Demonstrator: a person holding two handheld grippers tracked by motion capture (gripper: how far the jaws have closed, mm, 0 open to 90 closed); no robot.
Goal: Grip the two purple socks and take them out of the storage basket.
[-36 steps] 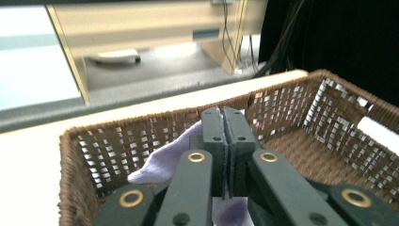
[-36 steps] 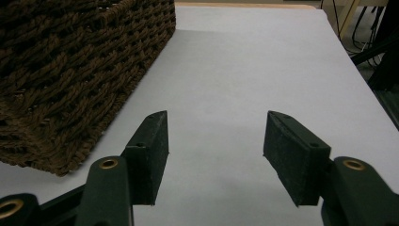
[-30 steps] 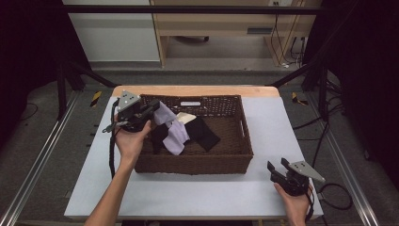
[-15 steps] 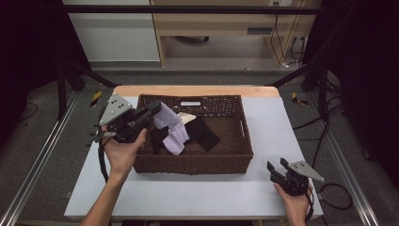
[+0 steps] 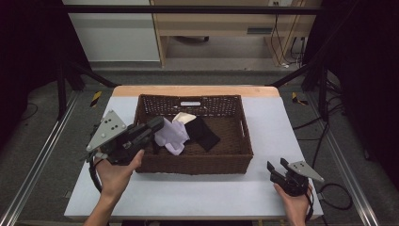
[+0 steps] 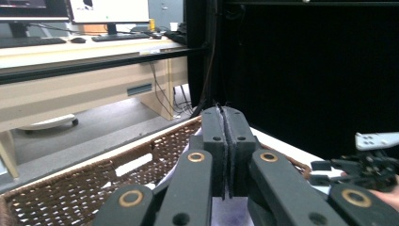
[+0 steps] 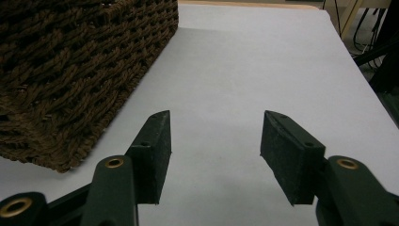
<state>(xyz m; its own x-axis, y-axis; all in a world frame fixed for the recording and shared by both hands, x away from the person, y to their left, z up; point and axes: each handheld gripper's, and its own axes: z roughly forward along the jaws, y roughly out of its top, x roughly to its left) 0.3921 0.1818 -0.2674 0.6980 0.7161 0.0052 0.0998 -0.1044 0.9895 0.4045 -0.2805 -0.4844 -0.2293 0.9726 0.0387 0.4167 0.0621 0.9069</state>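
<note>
left gripper (image 5: 157,125) has drawn back leftward | jaws pinch lilac cloth (image 5: 172,136) over basket (image 5: 197,162) | right gripper (image 5: 277,166) spread

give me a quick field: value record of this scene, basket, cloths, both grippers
basket: brown wicker basket in the middle of the white table
contents: lilac cloth, black cloth, cream cloth
left gripper: jaws pressed together at the basket's left rim, a bit of the lilac cloth seen between them, cloth hanging below
right gripper: jaws apart and empty, low over the table right of the basket
</note>
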